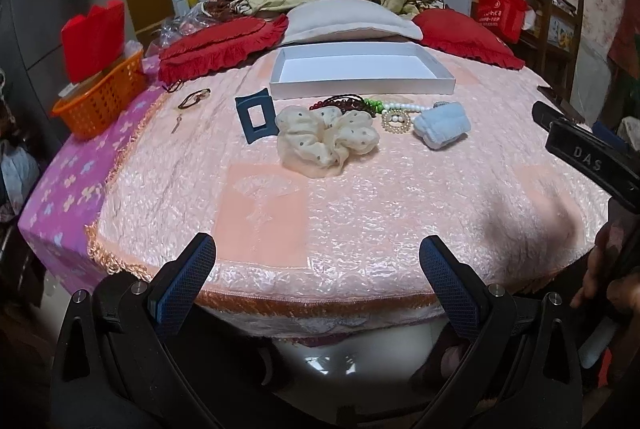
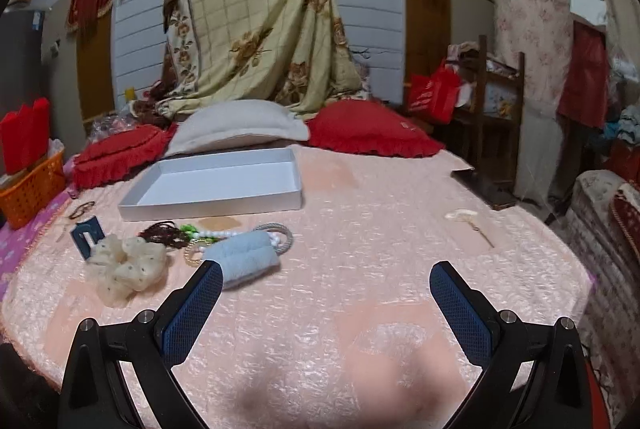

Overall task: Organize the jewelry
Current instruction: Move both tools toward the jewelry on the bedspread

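A shallow white box [image 1: 362, 85] [image 2: 208, 203] lies empty on the pink bedspread. In front of it sits a cluster: a cream dotted scrunchie [image 1: 326, 141] [image 2: 128, 267], a dark blue clip [image 1: 254, 119] [image 2: 86, 233], dark red beads [image 1: 344, 103] [image 2: 162, 231], a green and white bead string [image 1: 396, 106], a gold ring bracelet [image 1: 395, 123] and a light blue fuzzy roll [image 1: 442, 125] [image 2: 244, 259]. My left gripper [image 1: 316, 261] is open and empty over the near bed edge. My right gripper [image 2: 326, 289] is open and empty, right of the cluster.
An orange basket [image 1: 100, 101] with red packets stands at the left edge. Red cushions [image 1: 216, 47] and a beige pillow [image 1: 352, 19] lie behind the box. A small brown loop [image 1: 196, 97] lies left of the clip. A cream hairpin [image 2: 468, 219] lies at the right.
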A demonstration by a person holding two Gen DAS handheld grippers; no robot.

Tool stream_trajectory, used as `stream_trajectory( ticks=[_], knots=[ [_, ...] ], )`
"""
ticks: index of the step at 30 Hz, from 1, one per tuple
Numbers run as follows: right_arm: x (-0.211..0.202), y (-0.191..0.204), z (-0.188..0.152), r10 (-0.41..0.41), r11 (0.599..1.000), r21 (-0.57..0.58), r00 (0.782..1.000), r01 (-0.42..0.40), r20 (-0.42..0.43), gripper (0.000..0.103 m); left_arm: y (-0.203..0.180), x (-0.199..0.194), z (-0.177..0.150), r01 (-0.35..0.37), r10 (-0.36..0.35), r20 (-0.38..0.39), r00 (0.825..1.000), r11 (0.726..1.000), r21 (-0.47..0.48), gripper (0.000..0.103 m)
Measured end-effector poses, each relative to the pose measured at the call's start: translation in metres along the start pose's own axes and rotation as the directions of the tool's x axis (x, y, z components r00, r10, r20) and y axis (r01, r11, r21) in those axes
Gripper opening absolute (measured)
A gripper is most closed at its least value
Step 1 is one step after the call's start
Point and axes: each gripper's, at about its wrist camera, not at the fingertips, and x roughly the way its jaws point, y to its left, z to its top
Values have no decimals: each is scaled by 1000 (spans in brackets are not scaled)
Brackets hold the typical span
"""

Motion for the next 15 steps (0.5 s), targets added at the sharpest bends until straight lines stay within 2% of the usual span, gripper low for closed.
stream_trajectory(
  ticks=[3, 8, 12, 15],
  knots=[
    [5, 2, 6, 64, 998, 7, 997, -64, -45, 103, 1, 0, 0, 10, -10, 0, 1000, 1000, -3, 102],
    [4, 14, 8, 60, 996, -56, 997, -63, -49, 103, 1, 1, 0, 30, -30, -2, 1000, 1000, -5, 102],
    [5, 13, 7, 65, 996, -52, 997, -68, -51, 102, 1, 6, -1, 10, -11, -21, 1000, 1000, -11, 102],
    [10, 10, 4, 91, 994, -44, 993, -95, -77, 95, 0, 14, -3, -8, 8, -57, 998, 1000, -9, 102]
  ],
)
